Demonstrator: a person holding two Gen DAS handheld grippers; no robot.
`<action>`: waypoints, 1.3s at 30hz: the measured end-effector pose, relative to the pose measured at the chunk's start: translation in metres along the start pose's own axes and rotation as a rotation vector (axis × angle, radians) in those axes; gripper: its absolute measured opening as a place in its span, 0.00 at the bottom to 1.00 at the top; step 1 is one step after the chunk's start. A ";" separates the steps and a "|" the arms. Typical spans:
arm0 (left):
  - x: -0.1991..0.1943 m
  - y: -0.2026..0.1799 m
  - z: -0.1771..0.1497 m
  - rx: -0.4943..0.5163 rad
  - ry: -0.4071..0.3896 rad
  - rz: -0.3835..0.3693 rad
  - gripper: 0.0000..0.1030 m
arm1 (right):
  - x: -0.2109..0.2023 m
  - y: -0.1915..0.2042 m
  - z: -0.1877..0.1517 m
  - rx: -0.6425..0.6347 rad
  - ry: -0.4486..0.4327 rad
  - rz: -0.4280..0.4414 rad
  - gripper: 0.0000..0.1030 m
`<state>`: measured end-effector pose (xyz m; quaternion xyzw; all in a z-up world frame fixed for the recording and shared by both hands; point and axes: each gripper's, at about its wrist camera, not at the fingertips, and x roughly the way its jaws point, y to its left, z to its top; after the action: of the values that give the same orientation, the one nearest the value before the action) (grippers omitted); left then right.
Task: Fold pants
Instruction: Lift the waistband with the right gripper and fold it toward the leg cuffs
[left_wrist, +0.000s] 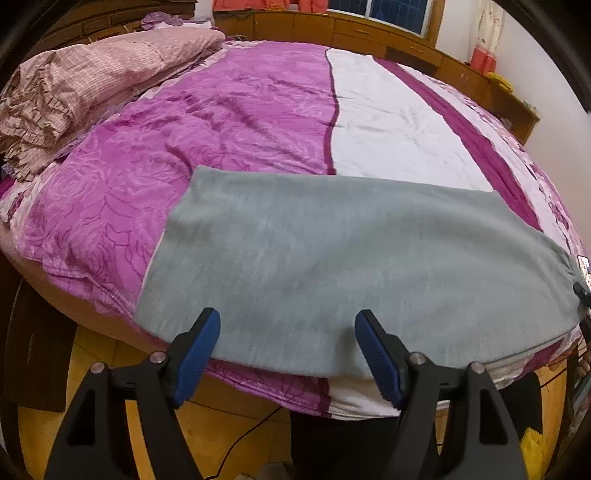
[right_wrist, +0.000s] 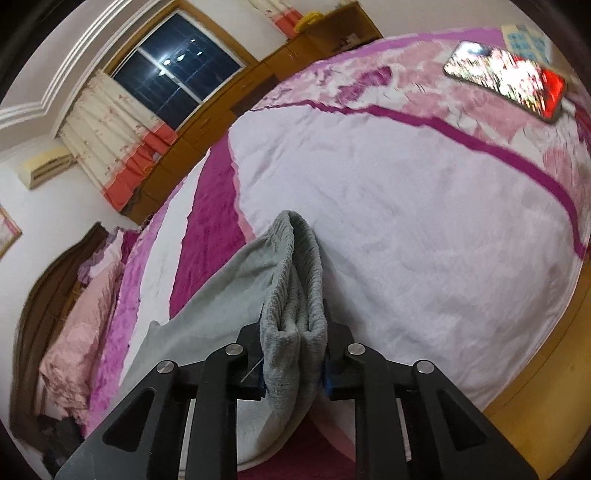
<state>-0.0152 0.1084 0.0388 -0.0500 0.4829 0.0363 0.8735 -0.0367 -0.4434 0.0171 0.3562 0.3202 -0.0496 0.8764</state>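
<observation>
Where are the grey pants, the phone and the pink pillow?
grey pants (left_wrist: 332, 258), left wrist view, middle of the flat cloth.
phone (right_wrist: 506, 79), right wrist view, middle of its lit screen.
pink pillow (left_wrist: 110, 74), left wrist view, its top.

Broad bare bedspread (left_wrist: 388, 122) beyond grey pants (left_wrist: 332, 258); phone (right_wrist: 506, 79) at far edge.

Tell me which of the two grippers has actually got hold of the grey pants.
The right gripper: it is clamped on a bunched end of the grey pants. The left gripper is open, its fingers apart over the flat fabric.
</observation>
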 end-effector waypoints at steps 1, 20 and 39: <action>0.000 0.000 0.000 0.004 0.002 0.000 0.77 | -0.002 0.003 0.000 -0.015 -0.003 -0.005 0.13; -0.006 -0.001 0.005 0.035 0.002 -0.001 0.77 | -0.047 0.124 0.002 -0.350 -0.059 0.129 0.13; -0.018 0.026 0.014 0.038 -0.033 0.027 0.77 | -0.040 0.247 -0.049 -0.546 0.046 0.293 0.13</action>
<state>-0.0157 0.1355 0.0606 -0.0260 0.4696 0.0398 0.8816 -0.0159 -0.2337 0.1607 0.1509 0.2867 0.1733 0.9301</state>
